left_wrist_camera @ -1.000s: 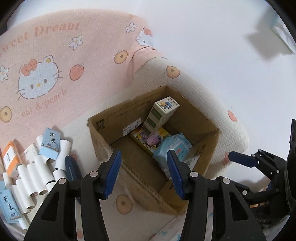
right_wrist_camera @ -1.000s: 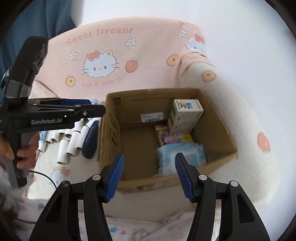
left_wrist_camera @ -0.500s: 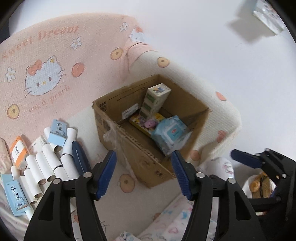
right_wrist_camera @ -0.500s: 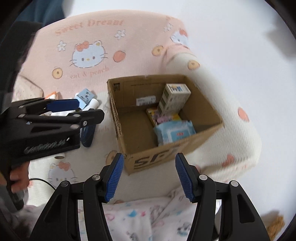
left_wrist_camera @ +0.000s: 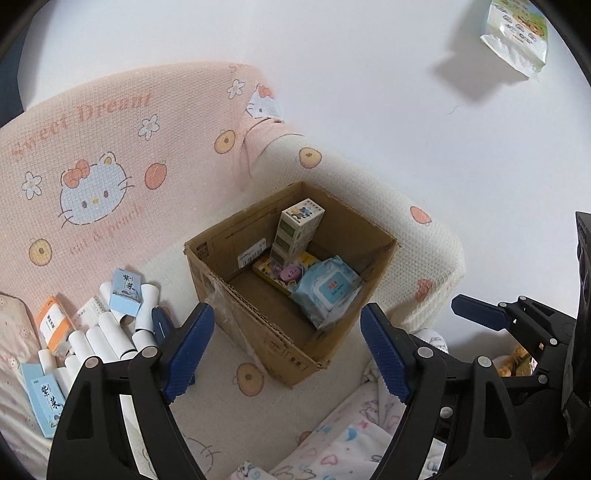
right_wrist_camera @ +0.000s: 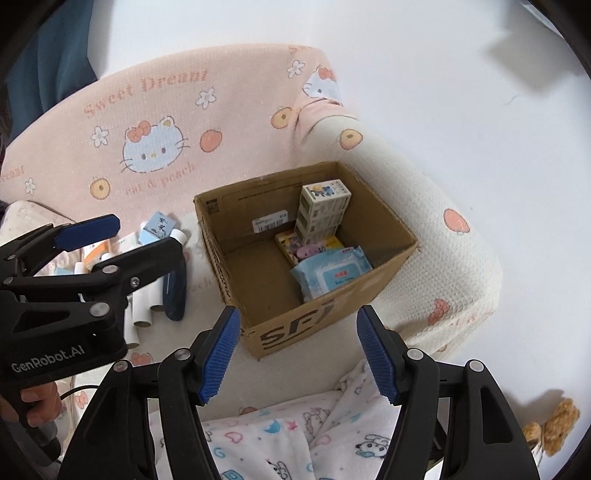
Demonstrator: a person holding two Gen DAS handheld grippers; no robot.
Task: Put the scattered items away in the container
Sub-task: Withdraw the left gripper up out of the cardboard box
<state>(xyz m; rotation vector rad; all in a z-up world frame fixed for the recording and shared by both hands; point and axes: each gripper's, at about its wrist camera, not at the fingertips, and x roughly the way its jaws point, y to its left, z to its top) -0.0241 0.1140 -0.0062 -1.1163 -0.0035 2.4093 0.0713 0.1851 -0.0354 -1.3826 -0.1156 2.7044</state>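
Note:
An open cardboard box sits on the sofa seat. Inside it are a tall white-and-green carton, a blue wipes pack and a small purple toy. To the left of the box lie several white tubes, small blue boxes, an orange box and a dark blue object. My left gripper hovers above the box's near corner, open and empty. My right gripper hangs over the box's front wall; its jaws are opening with nothing between them.
A pink cartoon-cat cover drapes the sofa back, and a cream armrest rises to the right of the box. A patterned blanket lies in front. A white packet and a brown plush lie on the white floor.
Both grippers have risen and drawn back, so the box looks smaller and farther. The left jaws have spread wider, and the right jaws have spread slightly.

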